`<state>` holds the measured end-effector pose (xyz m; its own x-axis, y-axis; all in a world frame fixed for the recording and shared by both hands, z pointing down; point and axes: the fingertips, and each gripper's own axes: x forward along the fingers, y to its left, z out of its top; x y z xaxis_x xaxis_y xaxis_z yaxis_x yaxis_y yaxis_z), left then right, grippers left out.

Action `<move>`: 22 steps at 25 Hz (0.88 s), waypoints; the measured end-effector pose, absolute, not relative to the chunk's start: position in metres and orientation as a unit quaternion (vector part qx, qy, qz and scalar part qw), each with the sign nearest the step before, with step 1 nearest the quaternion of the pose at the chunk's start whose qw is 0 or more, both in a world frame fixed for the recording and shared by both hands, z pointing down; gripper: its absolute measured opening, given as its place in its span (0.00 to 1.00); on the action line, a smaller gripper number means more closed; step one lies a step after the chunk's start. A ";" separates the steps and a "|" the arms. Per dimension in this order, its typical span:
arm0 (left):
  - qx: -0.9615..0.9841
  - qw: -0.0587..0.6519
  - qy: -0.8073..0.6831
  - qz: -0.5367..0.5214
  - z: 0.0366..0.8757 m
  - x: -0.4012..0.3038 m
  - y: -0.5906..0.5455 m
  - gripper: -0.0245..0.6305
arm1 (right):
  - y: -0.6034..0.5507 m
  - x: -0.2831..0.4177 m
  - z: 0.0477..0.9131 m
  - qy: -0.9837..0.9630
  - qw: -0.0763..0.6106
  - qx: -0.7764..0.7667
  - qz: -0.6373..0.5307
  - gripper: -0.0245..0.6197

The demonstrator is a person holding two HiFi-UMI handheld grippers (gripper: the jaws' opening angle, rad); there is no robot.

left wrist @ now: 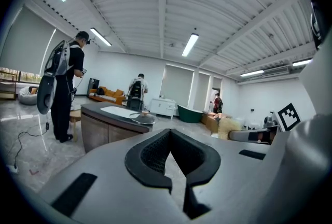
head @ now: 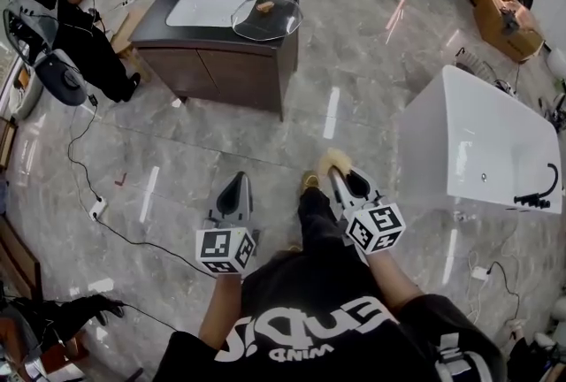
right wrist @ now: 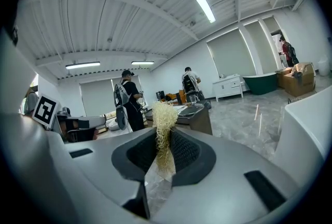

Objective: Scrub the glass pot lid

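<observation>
Glass pot lid (head: 266, 18) sits well ahead on the counter (head: 159, 26), so your right gripper (right wrist: 165, 151) clamps the fibre scrubber (right wrist: 164, 124) ready, your left gripper (left wrist: 175, 159) closed on nothing.

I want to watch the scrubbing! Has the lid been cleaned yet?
Not yet. Done: the right gripper has a straw-coloured scrubber pinched in its jaws. In hand: the person stands across the floor from the counter, facing it. Left: the glass pot lid lies untouched there, and the left gripper is shut and empty.
</observation>
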<state>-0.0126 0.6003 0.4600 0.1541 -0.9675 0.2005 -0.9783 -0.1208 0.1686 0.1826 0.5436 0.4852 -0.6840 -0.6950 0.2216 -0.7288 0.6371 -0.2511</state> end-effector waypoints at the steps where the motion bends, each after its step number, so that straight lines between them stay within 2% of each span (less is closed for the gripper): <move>1: 0.747 0.133 -0.651 0.020 0.461 -0.015 0.596 0.06 | 0.539 0.180 0.485 -0.904 0.052 0.393 0.162 0.13; 22: 0.735 0.129 -0.665 0.016 0.438 -0.052 0.395 0.06 | 0.334 0.140 0.460 -0.917 0.052 0.362 0.156 0.13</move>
<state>-0.0523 0.3951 0.4377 0.1137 -0.9740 0.1961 -0.9825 -0.0808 0.1681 0.1402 0.3337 0.4600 -0.7320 -0.6488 0.2079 -0.6810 0.6887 -0.2490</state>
